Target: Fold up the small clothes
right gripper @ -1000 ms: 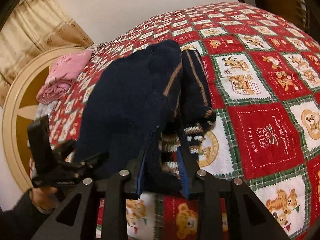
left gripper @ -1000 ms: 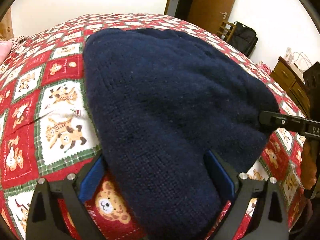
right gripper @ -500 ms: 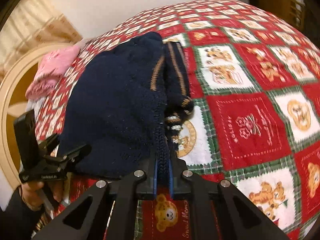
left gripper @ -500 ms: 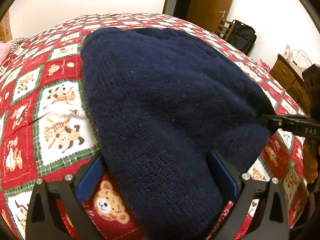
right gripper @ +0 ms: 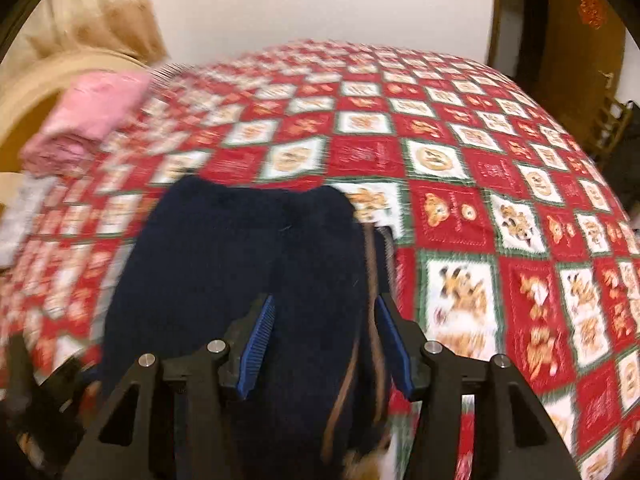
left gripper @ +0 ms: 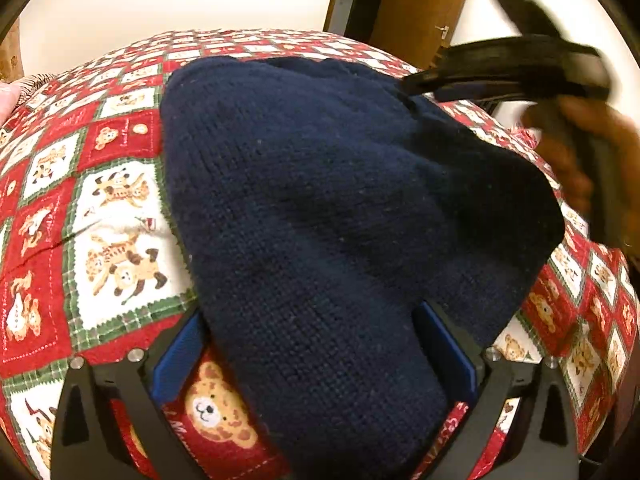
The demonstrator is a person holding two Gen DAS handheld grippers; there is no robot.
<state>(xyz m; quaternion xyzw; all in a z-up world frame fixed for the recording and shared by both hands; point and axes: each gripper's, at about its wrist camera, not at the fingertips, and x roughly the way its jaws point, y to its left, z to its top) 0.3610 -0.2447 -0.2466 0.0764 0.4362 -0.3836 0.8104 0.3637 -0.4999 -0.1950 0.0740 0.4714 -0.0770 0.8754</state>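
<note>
A navy sweater [left gripper: 320, 208] lies across the bear-print quilt [left gripper: 112, 208], between the wide-spread jaws of the left gripper [left gripper: 316, 344]; the right gripper [right gripper: 326, 336], also wide, straddles it at 6 o'clock.

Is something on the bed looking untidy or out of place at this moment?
Nothing is spilled or damaged. The navy knit sweater lies bunched, not flat, on the bear-print quilt, and folded pink clothes sit near the far edge.

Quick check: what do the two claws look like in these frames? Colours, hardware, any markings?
Left claw and right claw share one build: matte black angular frames with triangular cutouts, round silver bolt heads, and blue ribbed pads inside each finger. No markings or cables are legible. A bare hand grips the right claw's black handle; it is blurred.
</note>
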